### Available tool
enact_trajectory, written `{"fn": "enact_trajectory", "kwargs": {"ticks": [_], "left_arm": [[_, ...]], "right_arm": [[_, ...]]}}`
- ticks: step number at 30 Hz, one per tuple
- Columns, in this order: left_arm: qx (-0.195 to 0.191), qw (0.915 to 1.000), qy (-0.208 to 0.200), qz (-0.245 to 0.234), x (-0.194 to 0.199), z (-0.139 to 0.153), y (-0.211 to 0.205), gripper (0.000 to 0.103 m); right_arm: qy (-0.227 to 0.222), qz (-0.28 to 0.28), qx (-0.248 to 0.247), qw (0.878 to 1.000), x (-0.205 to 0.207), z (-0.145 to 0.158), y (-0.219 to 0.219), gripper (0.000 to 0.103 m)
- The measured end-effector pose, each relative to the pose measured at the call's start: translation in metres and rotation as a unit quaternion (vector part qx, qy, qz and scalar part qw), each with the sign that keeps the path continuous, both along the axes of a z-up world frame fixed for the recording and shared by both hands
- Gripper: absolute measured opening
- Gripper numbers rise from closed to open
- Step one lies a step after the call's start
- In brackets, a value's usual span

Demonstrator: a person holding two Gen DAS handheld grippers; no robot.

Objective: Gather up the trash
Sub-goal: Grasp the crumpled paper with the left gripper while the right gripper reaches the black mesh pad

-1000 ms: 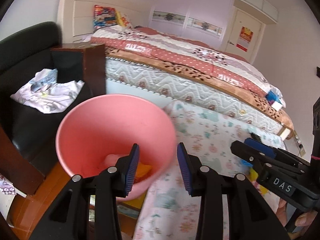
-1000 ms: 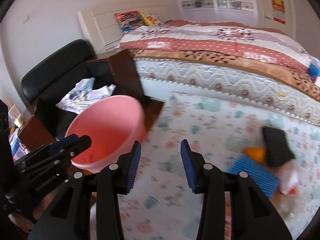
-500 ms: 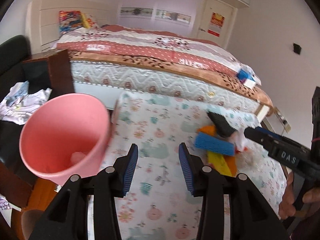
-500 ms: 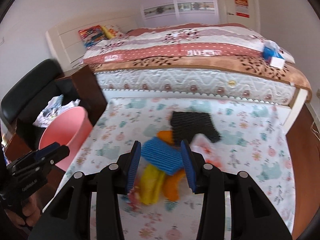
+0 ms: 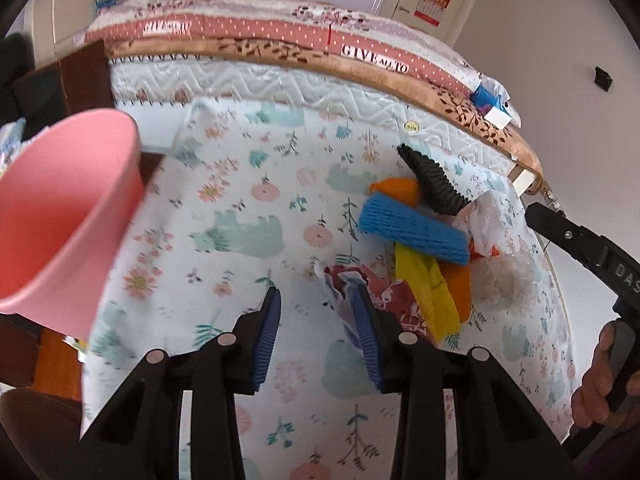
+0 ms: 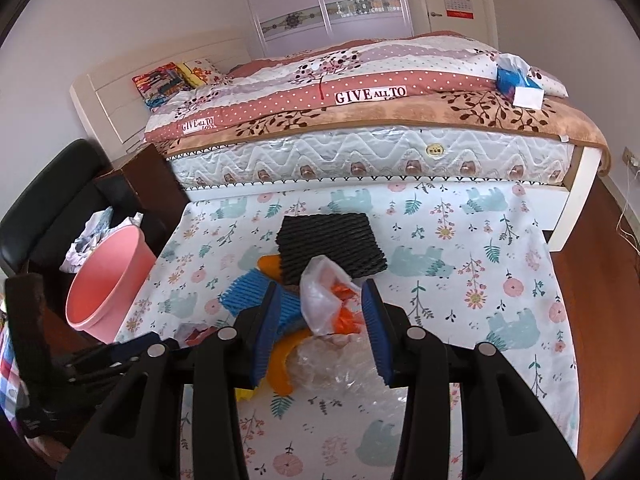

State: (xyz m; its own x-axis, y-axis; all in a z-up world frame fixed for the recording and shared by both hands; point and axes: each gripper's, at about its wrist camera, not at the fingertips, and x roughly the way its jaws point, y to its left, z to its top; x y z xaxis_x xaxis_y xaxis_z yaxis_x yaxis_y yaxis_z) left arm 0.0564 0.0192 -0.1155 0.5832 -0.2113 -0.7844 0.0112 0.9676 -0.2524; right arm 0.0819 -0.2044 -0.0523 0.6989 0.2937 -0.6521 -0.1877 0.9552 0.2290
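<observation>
ribbed blue foam sheet [image 5: 414, 229], crinkled

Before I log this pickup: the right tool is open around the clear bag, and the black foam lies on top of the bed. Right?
Not quite. The right wrist view shows the black foam on the floral mat beside the bed, not on it. The right tool is open around the clear bag.

A bed [image 6: 360, 92] with a patterned quilt stands beside a black armchair [image 6: 52, 188]
</observation>
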Motion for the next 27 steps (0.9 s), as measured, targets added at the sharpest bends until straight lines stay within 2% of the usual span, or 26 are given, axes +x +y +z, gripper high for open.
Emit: {"fn": "enact_trajectory", "kwargs": {"ticks": [2,3,4,7,17,22,27], "left_arm": [[-0.004,1.0,0.008,-0.002,0.005,-0.005,-0.003,0.03],[-0.01,0.9998,0.013,-0.007,0.007,-0.008,-0.005,0.024],[-0.016,0.9996,0.017,-0.013,0.008,-0.008,-0.006,0.013],[-0.019,0.9994,0.012,-0.025,0.01,-0.007,-0.01,0.003],[0.022,0.9983,-0.052,0.012,0.001,0.031,0.017,0.002],[0.014,0.9975,-0.061,0.034,-0.001,0.041,0.034,0.002],[0.01,0.9972,-0.06,0.044,-0.003,0.04,0.044,0.002]], "right_arm": [[0.001,0.0,0.001,1.0,0.003,0.0,-0.002,0.042],[0.001,0.0,0.001,1.0,0.003,-0.001,-0.002,0.042],[0.002,0.0,0.0,1.0,0.005,-0.001,-0.002,0.042],[0.005,0.002,0.001,1.0,0.009,-0.002,-0.002,0.042],[0.011,0.028,0.004,1.0,0.03,0.001,0.027,0.042],[0.017,0.029,-0.011,0.999,0.053,-0.003,0.054,0.042],[0.054,0.005,-0.033,0.998,0.083,-0.024,0.074,0.042]]}}
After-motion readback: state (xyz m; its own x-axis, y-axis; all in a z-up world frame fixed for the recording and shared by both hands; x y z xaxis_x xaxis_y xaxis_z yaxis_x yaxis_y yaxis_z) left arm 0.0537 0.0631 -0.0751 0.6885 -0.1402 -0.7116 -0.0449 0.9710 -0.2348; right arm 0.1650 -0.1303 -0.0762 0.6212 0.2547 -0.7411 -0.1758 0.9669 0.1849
